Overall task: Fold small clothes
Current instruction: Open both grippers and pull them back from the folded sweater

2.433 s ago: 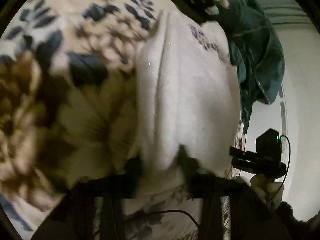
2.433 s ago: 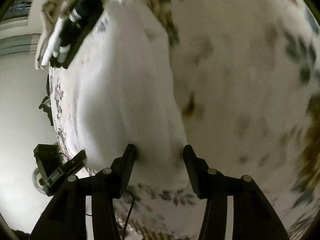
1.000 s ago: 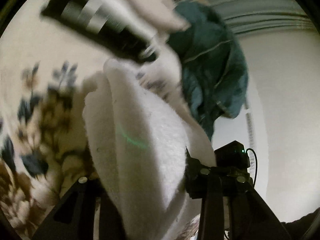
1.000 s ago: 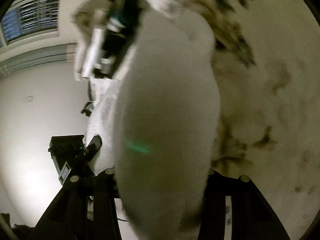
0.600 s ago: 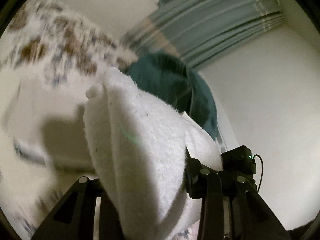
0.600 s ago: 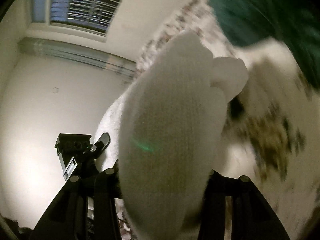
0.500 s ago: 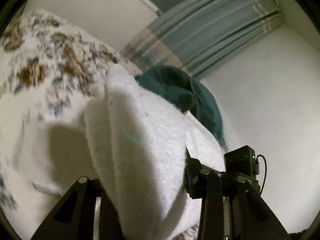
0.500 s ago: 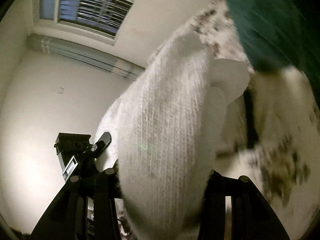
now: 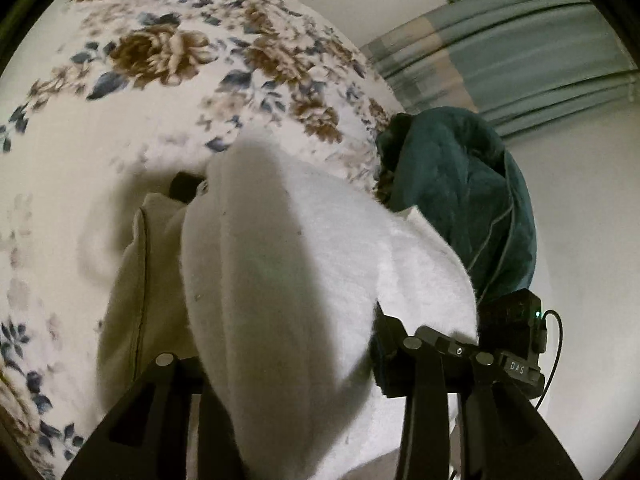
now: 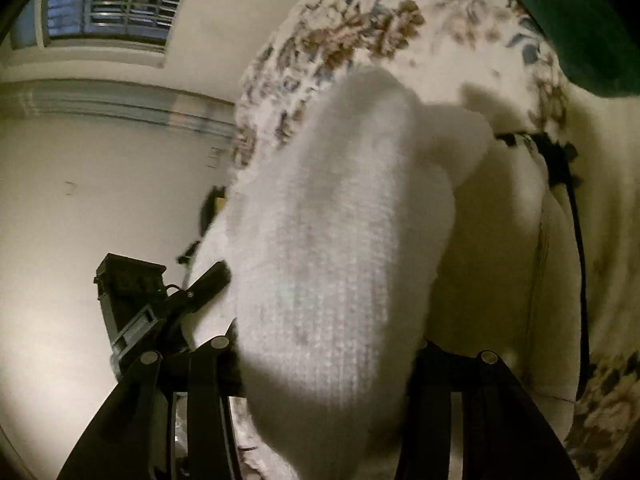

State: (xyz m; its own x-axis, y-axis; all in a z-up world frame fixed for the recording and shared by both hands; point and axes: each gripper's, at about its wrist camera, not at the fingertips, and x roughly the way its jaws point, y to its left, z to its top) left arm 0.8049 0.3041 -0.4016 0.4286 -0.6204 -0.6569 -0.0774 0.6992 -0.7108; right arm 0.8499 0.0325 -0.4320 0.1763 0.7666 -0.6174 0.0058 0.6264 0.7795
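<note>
A white knitted garment fills the middle of the left wrist view, and my left gripper is shut on it. The same white knit bulges up between the fingers of my right gripper, which is shut on it too. Both grippers hold it lifted above the floral bedspread. A cream cloth item lies on the bed under it; in the right wrist view this cream item has a black strap across it. The fingertips are hidden by the knit.
A dark green garment is heaped at the far edge of the bed, also at the top right of the right wrist view. A black device with a cable sits to the right. Curtains and a barred window are behind.
Both grippers have closed on the white knit and lifted it off the bedspread. The views have tilted up and then settled over the cream item on the bed.
</note>
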